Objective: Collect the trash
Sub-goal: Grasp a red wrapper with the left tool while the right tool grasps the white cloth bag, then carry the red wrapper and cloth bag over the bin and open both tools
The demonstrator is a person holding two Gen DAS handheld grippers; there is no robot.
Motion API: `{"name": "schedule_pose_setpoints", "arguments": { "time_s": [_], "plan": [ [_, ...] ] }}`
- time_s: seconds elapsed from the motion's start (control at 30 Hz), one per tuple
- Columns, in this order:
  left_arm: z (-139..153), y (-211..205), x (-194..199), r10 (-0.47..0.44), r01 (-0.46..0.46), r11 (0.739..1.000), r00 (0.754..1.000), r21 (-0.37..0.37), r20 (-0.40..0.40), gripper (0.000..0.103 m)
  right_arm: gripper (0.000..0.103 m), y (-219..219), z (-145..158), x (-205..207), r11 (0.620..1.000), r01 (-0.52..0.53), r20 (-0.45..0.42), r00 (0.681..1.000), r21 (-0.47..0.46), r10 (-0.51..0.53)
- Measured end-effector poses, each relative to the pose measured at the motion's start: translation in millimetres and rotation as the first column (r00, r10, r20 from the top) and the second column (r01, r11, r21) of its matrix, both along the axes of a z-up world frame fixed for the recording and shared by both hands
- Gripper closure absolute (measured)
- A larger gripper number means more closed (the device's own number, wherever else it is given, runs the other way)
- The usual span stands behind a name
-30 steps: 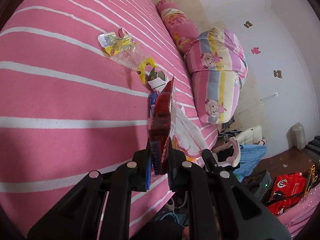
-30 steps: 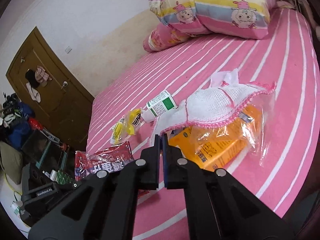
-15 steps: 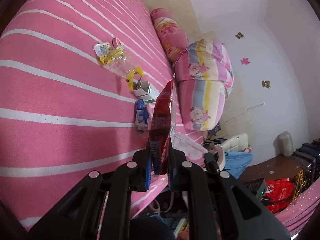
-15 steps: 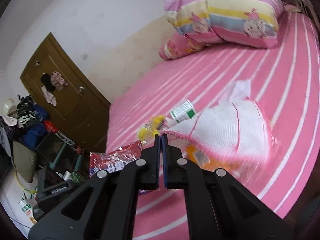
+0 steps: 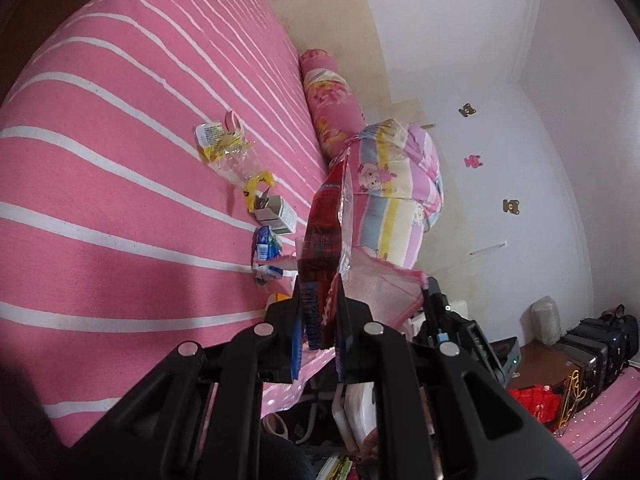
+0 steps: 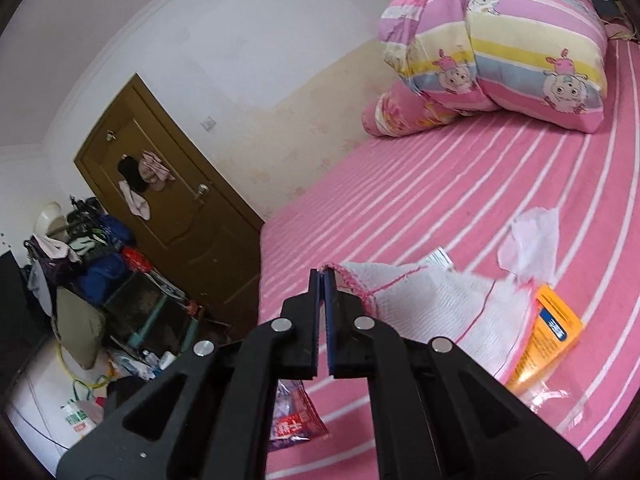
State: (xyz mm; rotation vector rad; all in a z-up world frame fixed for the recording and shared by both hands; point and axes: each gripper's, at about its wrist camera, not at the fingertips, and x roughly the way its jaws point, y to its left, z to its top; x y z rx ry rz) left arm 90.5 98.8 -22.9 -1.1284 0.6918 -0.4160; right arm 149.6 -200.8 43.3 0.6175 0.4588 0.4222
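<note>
Left wrist: left tool (image 5: 318, 312) grips red wrapper (image 5: 324, 232) upright | bed (image 5: 100, 208)

The far stretch of the striped bed (image 6: 460, 184) lies open up to the rolled quilt (image 6: 520, 52) and pillow (image 6: 400, 116) at its head, while wrappers (image 5: 224, 148), a small carton (image 5: 276, 216) and a white cloth (image 6: 440, 300) crowd the near edge.

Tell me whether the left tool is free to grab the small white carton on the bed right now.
Probably not: the left tool is already shut on a red snack wrapper, which also hangs between it and the white carton.
</note>
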Motion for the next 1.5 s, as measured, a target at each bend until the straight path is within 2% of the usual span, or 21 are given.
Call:
{"name": "schedule_pose_setpoints", "arguments": {
  "time_s": [0.23, 0.4, 0.7, 0.93, 1.2, 1.5],
  "plan": [
    [13, -3, -9, -0.015, 0.016, 1.000, 0.999, -0.013, 0.031, 0.091, 0.100, -8, 30, -13, 0.996, -0.015, 0.067, 0.998, 0.086, 0.009],
    [18, -8, -15, -0.028, 0.029, 0.999, 0.999, -0.018, 0.039, 0.091, 0.100, -21, 47, -35, 0.994, -0.012, 0.107, 0.994, 0.108, 0.001],
    [26, -24, -28, -0.070, 0.071, 0.997, 0.996, -0.030, 0.055, 0.091, 0.100, -54, 58, -89, 0.990, 0.024, 0.130, 0.991, 0.141, -0.042],
    [39, -58, -37, -0.142, 0.144, 0.989, 0.987, -0.019, 0.077, 0.091, 0.100, -86, 55, -139, 0.986, 0.076, 0.119, 0.989, 0.145, -0.093],
    [49, -124, -50, -0.283, 0.283, 0.959, 0.956, 0.005, 0.077, 0.091, 0.100, -125, 46, -186, 0.977, 0.136, 0.109, 0.982, 0.166, -0.156],
    [39, -217, -68, -0.454, 0.451, 0.890, 0.890, 0.063, 0.037, 0.091, 0.100, -177, 25, -246, 0.958, 0.245, 0.074, 0.963, 0.148, -0.257]
  ]
}}
